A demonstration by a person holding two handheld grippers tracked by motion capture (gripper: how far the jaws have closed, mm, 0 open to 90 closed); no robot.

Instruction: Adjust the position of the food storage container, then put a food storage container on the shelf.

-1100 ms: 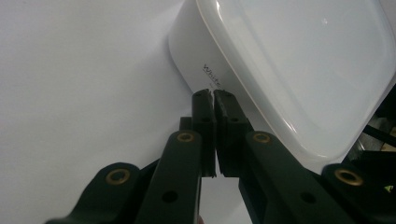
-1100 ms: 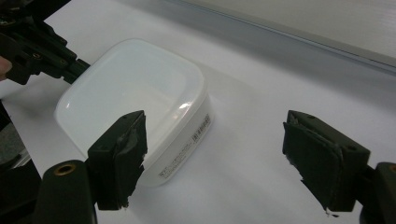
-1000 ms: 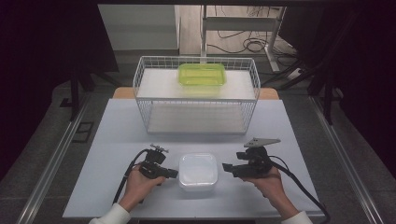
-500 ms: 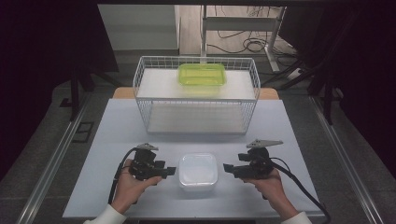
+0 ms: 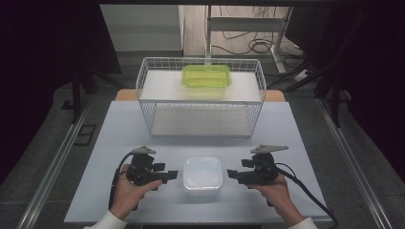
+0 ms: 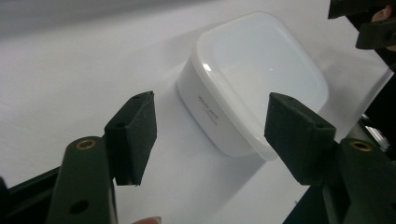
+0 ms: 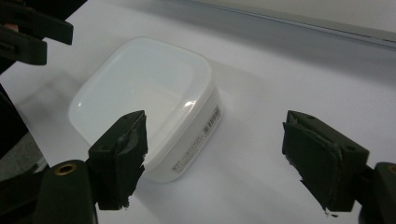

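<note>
White tub between two spread tools on a pale tabletop (image 5: 143, 129)

A wire basket (image 5: 200, 98) at the back holds a green tray (image 5: 206, 76). The white tub (image 5: 202, 175) sits near the front edge; its side print and barcode sticker are too small to read. The left tool (image 5: 168, 175), jaws just opened with nothing between them, and the right tool (image 5: 232, 173), jaws wide, flank it without touching.

White cuffs are worn at both wrists, seen at the bottom of the high view. Each hand-held gripper, the left gripper (image 5: 168, 176) and the right gripper (image 5: 232, 174), is built in black, topped by a grey three-cornered plate and trailed by a black cable. The jaws are faced with matte black pads (image 7: 122, 152) (the right ones chipped at the edges), and brass-coloured screw holes (image 6: 86, 143) are set in the arms.
</note>
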